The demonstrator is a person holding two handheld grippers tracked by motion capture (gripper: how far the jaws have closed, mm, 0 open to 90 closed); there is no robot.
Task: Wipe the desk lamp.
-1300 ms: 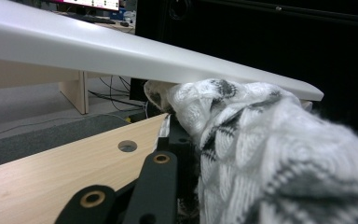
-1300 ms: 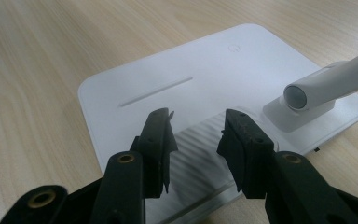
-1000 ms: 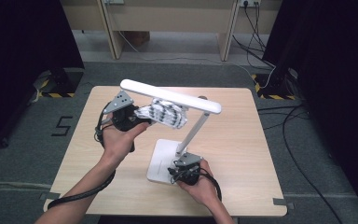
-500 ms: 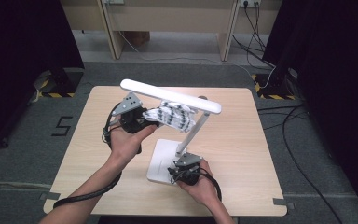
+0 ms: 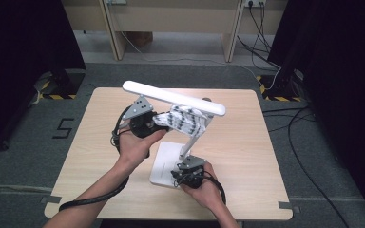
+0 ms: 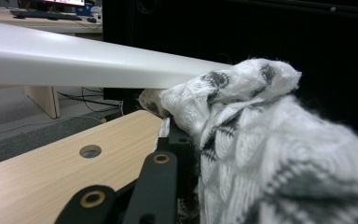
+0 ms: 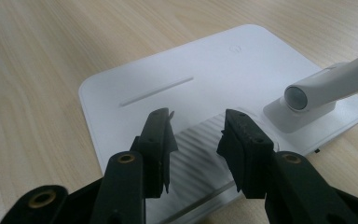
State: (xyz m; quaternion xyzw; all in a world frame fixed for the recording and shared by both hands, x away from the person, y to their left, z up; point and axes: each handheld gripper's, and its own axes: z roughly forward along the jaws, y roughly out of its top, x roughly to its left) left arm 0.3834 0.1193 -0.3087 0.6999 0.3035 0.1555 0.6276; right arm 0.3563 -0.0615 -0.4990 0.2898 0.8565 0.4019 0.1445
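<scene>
A white desk lamp stands on the wooden table (image 5: 85, 156), its flat base (image 5: 166, 164) near the front middle and its long head bar (image 5: 171, 99) slanting above. My left gripper (image 5: 159, 122) is shut on a white cloth with a grey pattern (image 5: 186, 121), which touches the underside of the head bar beside the lamp's arm. In the left gripper view the bunched cloth (image 6: 261, 140) hides the jaw tips under the head bar (image 6: 74, 60). My right gripper (image 5: 190, 175) rests on the base's front edge, its jaws open (image 7: 196, 135) over a ribbed patch of the base (image 7: 205, 60).
The lamp's arm joint (image 7: 303, 95) rises at the base's right corner. A round hole (image 6: 90, 150) sits in the tabletop. Cables (image 5: 285, 118) run over the floor to the right, and desk legs (image 5: 116, 38) stand beyond the table.
My left gripper has carried the cloth to the right along the underside of the lamp head, closer to the lamp's arm. The right gripper has stayed on the base.
</scene>
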